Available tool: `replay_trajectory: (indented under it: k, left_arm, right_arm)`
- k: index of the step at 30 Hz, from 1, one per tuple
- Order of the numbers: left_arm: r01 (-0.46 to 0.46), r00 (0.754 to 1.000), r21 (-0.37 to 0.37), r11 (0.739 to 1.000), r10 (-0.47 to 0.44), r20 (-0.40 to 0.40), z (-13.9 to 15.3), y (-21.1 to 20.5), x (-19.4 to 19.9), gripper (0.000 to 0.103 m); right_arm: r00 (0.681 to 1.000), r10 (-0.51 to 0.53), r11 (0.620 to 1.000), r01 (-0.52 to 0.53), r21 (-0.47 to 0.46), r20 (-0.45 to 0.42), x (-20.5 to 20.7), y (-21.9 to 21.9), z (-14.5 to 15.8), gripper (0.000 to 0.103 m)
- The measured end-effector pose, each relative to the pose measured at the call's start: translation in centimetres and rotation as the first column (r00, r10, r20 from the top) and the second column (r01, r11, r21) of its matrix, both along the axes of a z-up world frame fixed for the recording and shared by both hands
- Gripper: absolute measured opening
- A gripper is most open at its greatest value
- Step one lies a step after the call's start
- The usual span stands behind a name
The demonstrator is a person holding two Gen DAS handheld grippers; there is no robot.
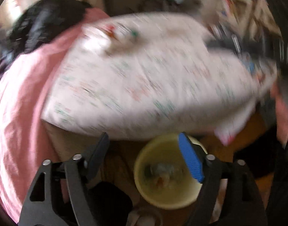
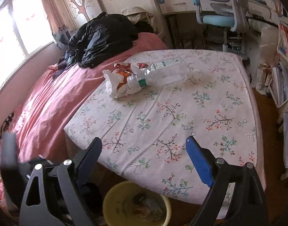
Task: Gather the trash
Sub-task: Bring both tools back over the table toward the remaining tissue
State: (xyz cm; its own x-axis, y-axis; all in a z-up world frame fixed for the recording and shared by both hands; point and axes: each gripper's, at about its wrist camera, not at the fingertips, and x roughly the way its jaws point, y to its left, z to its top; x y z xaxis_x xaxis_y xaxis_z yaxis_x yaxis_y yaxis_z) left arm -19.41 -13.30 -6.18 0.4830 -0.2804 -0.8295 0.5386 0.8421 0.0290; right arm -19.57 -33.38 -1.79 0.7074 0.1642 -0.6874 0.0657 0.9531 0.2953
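Left gripper (image 1: 144, 150) spread, empty, over yellow bin (image 1: 168, 173); right gripper (image 2: 144, 156) spread, empty. Risk: plastic bottle (image 2: 162, 73) likely rolls off the mattress (image 2: 181, 122) if nudged

We're seeing a clear plastic bottle (image 2: 163, 73) lying on its side on the floral mattress (image 2: 181, 116), green band at the neck, neck end pointing at the wrappers. A crumpled white and orange wrapper pile (image 2: 121, 79) is sitting touching the bottle's neck. A yellow round bin (image 2: 113, 203) is standing upright on the floor just beside the mattress's near edge, some crumpled scraps already lying inside, too blurred to identify.
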Motion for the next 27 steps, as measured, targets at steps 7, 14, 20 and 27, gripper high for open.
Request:
replay_trajectory:
  k: [7, 14, 20, 27]
  left_arm:
    - [-0.231, 0.944, -0.223, 0.947, 0.274, 0.183, 7.1, 4.0, 3.2, 0.093]
    - [-0.256, 0.894, -0.271, 0.928, 0.334, 0.299, 11.7, 2.7, 9.3, 0.096]
    - [-0.261, 0.869, -0.27, 0.927, 0.348, 0.351, 13.0, -0.1, 14.4, 0.096]
    - [-0.27, 0.902, -0.22, 0.937, 0.326, 0.283, 9.5, -0.8, 16.3, 0.096]
  right_arm:
    - [0.998, -0.039, 0.998, 0.042, -0.051, 0.053, 0.3, 0.3, 1.5, 0.088]
    - [0.984, 0.053, 0.979, -0.019, -0.201, 0.168, 3.7, 1.0, 6.8, 0.096]
    - [0.984, 0.045, 0.961, 0.004, -0.275, 0.174, 6.8, -0.4, 5.7, 0.096]
    - [0.995, 0.031, 0.962, -0.004, -0.273, 0.095, 8.1, -0.5, 4.3, 0.096]
